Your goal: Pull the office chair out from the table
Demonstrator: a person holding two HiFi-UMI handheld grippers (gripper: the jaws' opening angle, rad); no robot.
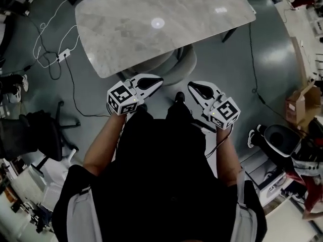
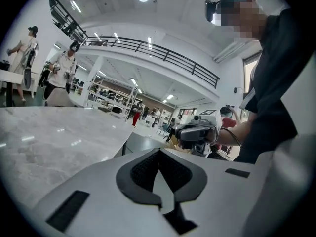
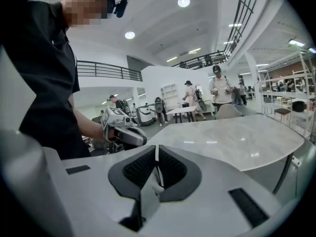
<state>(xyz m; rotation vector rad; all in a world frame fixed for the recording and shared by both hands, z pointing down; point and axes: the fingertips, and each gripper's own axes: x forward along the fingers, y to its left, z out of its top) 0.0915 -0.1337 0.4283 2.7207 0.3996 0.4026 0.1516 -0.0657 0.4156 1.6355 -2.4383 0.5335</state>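
Observation:
A pale grey office chair [image 1: 177, 65] stands tucked under the near edge of the marble table [image 1: 151, 19]; only part of its seat and back shows. My left gripper [image 1: 159, 81] and right gripper [image 1: 191, 86] hover side by side just short of the chair, tips pointing at each other. Both are shut with nothing between the jaws. In the left gripper view the closed left gripper [image 2: 159, 153] faces the table top [image 2: 54, 137] and the right gripper [image 2: 197, 132]. Across from the right gripper [image 3: 156, 154], in its own view, sits the left gripper [image 3: 121, 127] beside the table top [image 3: 232, 142].
A black office chair [image 1: 35, 130] stands at the left. White cables and a power strip [image 1: 63, 55] lie on the floor left of the table. A cardboard box [image 1: 303, 105] and a black-and-white machine [image 1: 280, 137] are at the right. People stand beyond the table [image 3: 219, 90].

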